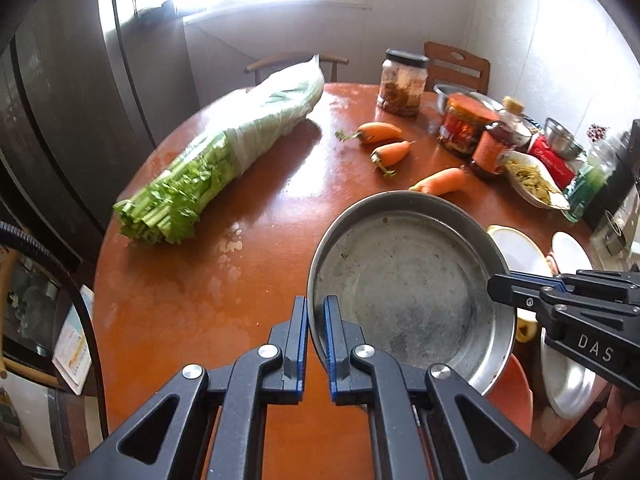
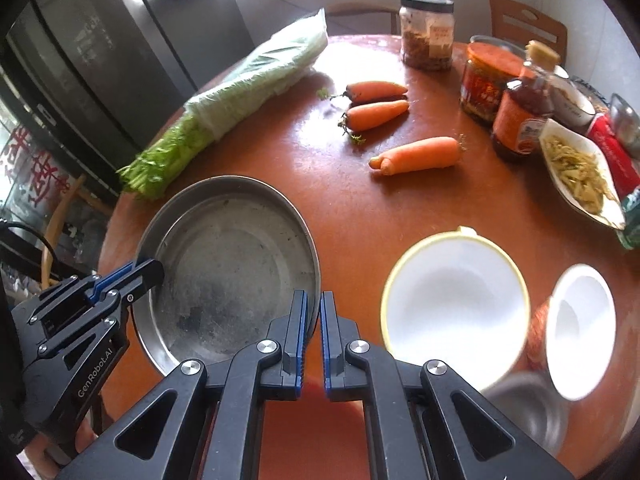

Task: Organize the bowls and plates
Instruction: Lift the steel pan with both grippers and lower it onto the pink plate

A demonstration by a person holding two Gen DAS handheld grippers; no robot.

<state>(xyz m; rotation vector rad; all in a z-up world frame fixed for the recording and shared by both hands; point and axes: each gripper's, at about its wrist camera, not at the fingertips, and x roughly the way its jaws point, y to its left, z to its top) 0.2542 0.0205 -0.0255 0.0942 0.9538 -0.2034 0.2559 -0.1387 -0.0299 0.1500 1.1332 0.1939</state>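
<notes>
A round steel plate [image 1: 404,280] is held tilted above the orange table, and it also shows in the right wrist view [image 2: 228,264]. My left gripper [image 1: 316,320] is shut on its near-left rim. My right gripper [image 2: 314,320] is shut on its right rim. Each gripper shows in the other's view: the right one [image 1: 496,290] and the left one [image 2: 154,270]. A white bowl with a yellow rim [image 2: 454,304] and a small white bowl [image 2: 580,328] sit to the right. Another steel dish [image 1: 568,380] lies under the right gripper.
The round orange table [image 1: 240,280] holds a bagged celery bunch [image 1: 224,152], three carrots [image 2: 420,154], jars and a sauce bottle [image 2: 520,116], and a dish of shredded food [image 2: 580,172]. A dark fridge [image 1: 80,100] stands left. Chairs stand behind the table.
</notes>
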